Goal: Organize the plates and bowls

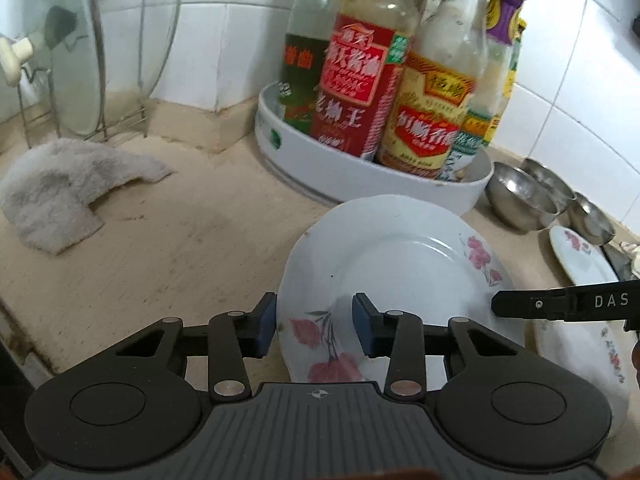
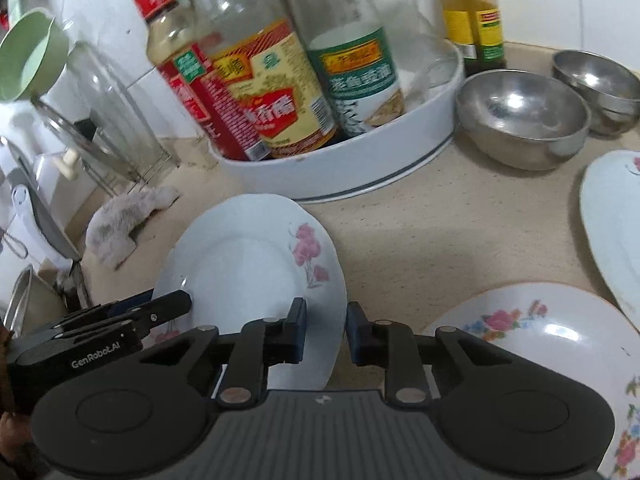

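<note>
Both grippers attend one round white ceramic plate with pink flower prints [image 1: 384,264], which lies on the beige stone counter [image 1: 160,248], just near of the white round tray of sauce bottles [image 1: 360,176]. The left gripper [image 1: 315,326] straddles the plate's near rim; its blue pads [image 1: 266,326] stand apart, and whether they press the rim cannot be told. The right gripper [image 2: 326,330] straddles the right edge with jaws slightly parted; contact there is equally uncertain.

Likely step: moving this plate toward a stack. The deeper floral-rimmed white dish [image 2: 532,332] sits near right, a second flowered plate [image 2: 612,224] far right, and the steel bowls [image 2: 520,116] beyond.

To do it well, each jaw should seat fully over the rim before closing, since glazed ceramic is slick. Lift level with both hands together, clear the tray wall, and lower the plate flat.
</note>
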`<state>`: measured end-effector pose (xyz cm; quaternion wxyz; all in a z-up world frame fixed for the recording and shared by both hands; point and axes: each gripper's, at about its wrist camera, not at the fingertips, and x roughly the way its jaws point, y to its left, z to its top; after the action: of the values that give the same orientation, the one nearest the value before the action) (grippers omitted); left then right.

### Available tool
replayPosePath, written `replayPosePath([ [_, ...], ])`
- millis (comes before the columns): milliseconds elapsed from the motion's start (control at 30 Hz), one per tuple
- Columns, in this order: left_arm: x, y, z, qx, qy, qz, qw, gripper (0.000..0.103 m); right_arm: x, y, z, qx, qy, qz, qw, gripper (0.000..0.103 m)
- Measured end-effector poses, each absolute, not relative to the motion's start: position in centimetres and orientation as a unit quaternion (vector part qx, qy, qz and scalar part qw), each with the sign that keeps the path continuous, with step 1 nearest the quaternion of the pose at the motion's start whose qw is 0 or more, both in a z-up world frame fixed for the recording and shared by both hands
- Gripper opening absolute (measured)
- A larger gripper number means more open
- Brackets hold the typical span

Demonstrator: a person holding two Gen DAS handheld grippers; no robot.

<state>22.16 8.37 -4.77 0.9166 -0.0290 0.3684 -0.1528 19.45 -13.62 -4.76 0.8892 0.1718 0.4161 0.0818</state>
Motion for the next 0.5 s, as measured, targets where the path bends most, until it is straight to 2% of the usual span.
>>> replayPosePath([
  [500, 21.8, 3.6, -4.0, -0.009, 0.367, -0.246, 0.897, 0.047, 13.5, -18.0, -2.3, 0.215, 0.391, -0.005, 0.895, 0.017],
])
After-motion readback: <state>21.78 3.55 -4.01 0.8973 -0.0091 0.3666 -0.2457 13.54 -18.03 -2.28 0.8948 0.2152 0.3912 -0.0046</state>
